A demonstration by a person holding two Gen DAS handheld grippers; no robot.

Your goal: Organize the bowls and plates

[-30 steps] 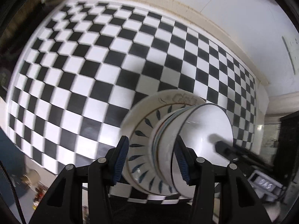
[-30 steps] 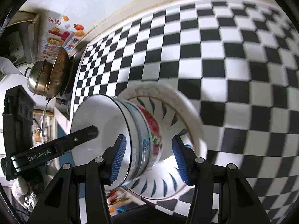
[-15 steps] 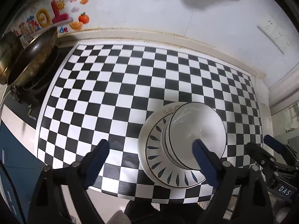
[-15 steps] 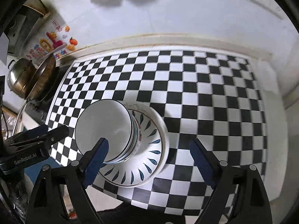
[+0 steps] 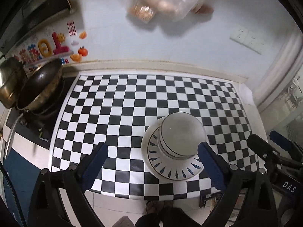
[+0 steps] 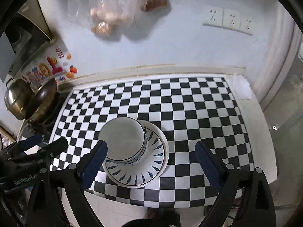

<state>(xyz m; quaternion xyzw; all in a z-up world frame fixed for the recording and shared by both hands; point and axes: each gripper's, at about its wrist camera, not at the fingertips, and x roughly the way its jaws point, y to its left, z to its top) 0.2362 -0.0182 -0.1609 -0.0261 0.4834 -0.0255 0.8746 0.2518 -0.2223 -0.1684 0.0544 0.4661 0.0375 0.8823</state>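
1. I saw stacked bowls (image 5: 182,132) nested on the leaf-patterned plate (image 5: 170,170) near the checkered counter's (image 5: 132,102) front edge
2. My left gripper (image 5: 152,165) and right gripper (image 6: 150,163), a second before close around the bowls, were opening, wide apart, holding nothing
3. Only my right view showed the white cloth (image 6: 242,89)

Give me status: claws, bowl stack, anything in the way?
Left claw and right claw opening, nothing between them. Bowls stacked on the leaf-pattern plate, checkered counter. Nothing in the way.
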